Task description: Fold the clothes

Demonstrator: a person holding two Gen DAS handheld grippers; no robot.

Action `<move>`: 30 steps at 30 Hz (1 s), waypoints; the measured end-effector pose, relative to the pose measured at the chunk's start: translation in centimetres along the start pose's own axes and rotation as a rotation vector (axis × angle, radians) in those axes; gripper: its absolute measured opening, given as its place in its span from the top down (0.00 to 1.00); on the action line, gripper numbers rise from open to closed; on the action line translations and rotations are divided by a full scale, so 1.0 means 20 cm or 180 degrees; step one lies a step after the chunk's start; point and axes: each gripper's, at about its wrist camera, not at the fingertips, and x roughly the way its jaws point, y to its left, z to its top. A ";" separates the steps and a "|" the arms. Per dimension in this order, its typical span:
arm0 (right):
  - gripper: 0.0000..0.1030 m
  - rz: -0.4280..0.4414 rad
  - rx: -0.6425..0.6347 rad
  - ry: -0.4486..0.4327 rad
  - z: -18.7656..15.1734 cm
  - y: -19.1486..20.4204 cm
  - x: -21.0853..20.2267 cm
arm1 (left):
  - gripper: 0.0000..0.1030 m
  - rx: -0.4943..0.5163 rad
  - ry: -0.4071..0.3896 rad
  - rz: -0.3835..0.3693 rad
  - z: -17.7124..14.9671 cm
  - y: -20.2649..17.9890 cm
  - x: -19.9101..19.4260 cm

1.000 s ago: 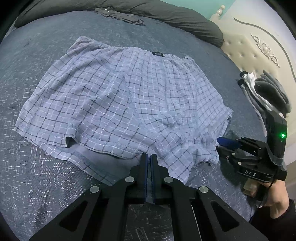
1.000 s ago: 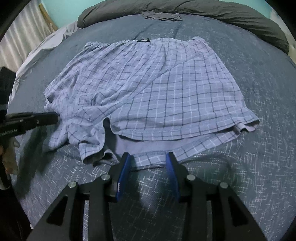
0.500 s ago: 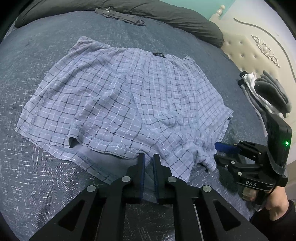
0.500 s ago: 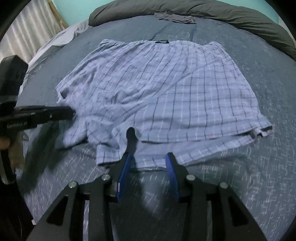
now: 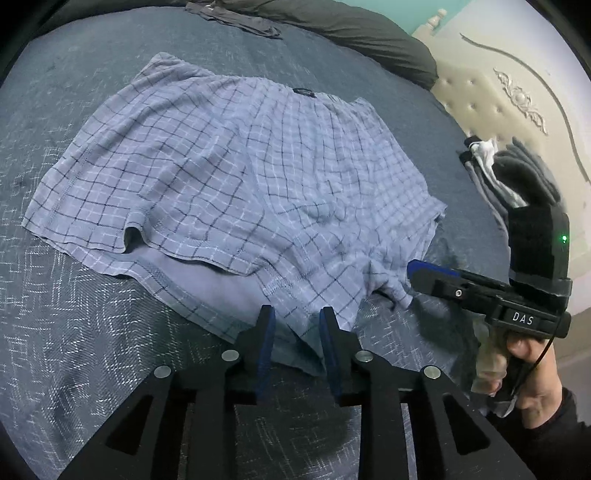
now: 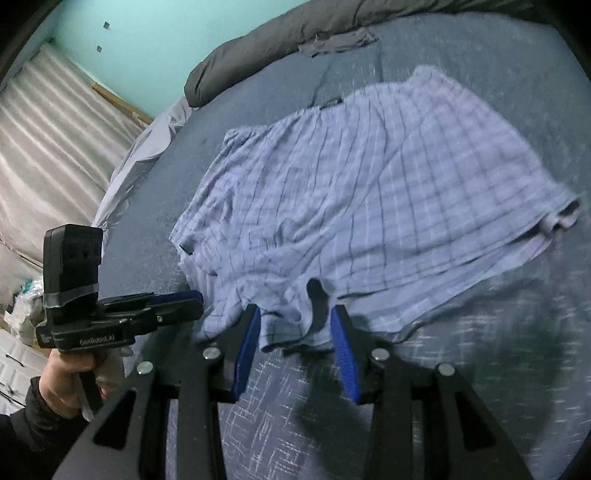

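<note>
Right now your left gripper (image 5: pixel 293 319) points steeply down at the near hem of the checked shorts (image 5: pixel 236 184), which lie spread flat on the bed (image 5: pixel 74 332), waistband at the far side and leg openings toward you. Its jaws are opening; the gap is narrow and a bit of hem cloth lies between the blue pads (image 5: pixel 266 332), which do not press on it.

Your right gripper (image 6: pixel 295 328) also tilts down, at the other leg of the shorts. Its jaws stand moderately apart with the hem edge lying loosely between them, not pinched. That view is smeared by motion, so finer detail of the cloth is unclear.

From the left view, your right hand (image 5: pixel 524 365) wraps the pistol handle below the gripper body, dark sleeve (image 5: pixel 554 435) at the wrist. From the right view, your left hand (image 6: pixel 70 373) grips its handle the same way.

A dark duvet (image 5: pixel 351 26) lies bunched along the far edge of the bed, with a small grey garment (image 5: pixel 236 18) in front of it. A pile of dark and white clothes (image 5: pixel 509 173) sits by the padded headboard (image 5: pixel 491 96).
</note>
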 end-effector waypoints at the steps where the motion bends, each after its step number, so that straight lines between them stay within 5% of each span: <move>1: 0.61 0.0028 0.0008 0.0002 0.00 0.00 0.01 | 0.74 -0.0027 0.0006 -0.0035 0.00 0.00 0.01; 4: 0.63 0.0039 0.0009 0.0010 -0.01 -0.01 0.03 | 0.74 -0.0081 0.0012 -0.0085 0.00 0.02 0.04; 6: 0.76 0.0022 0.0004 0.0017 -0.03 -0.02 0.03 | 0.75 -0.0091 0.0028 -0.0070 0.00 0.03 0.07; 8: 0.89 0.0064 0.0004 0.0035 -0.04 -0.03 0.05 | 0.80 -0.0096 0.0027 -0.0052 0.00 0.04 0.09; 10: 0.94 0.0109 0.0012 0.0054 -0.05 -0.03 0.05 | 0.99 -0.0069 0.0022 -0.0061 0.00 0.03 0.08; 22: 0.96 0.0367 -0.0122 0.0117 -0.09 0.07 -0.03 | 0.99 0.0045 -0.0107 -0.0002 -0.05 0.04 -0.11; 30: 0.96 0.0260 0.0039 0.0235 -0.13 -0.01 0.02 | 0.98 0.0127 0.0202 0.0003 -0.06 0.02 0.04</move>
